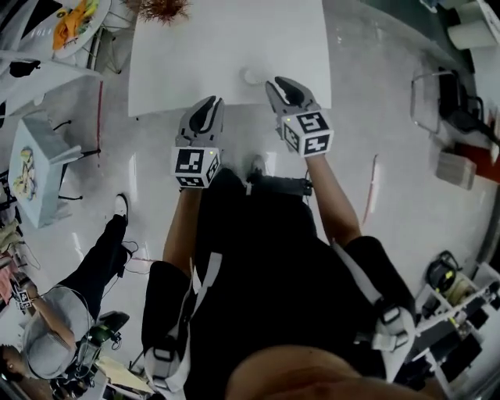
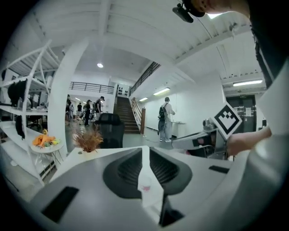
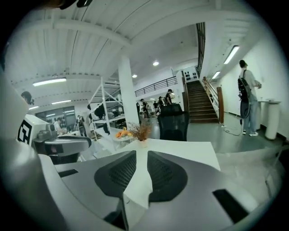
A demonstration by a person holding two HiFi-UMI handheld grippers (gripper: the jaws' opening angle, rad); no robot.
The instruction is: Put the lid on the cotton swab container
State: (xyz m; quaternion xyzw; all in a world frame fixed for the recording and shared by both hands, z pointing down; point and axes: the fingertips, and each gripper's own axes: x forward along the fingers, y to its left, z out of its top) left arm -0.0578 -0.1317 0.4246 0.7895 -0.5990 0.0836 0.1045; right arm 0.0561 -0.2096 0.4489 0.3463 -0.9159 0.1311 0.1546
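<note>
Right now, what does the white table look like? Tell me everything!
The table has a plain white, smooth, flat top with straight edges. It stands on a shiny pale floor, just ahead of the person. Its legs are hidden. A reddish-brown dried plant sits at its far edge. A small round white thing sits by its near edge. A black chair stands behind it.

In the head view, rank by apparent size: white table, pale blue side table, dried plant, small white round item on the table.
1. white table
2. pale blue side table, lower and farther from the camera
3. dried plant, partly cut off by the frame
4. small white round item
</note>
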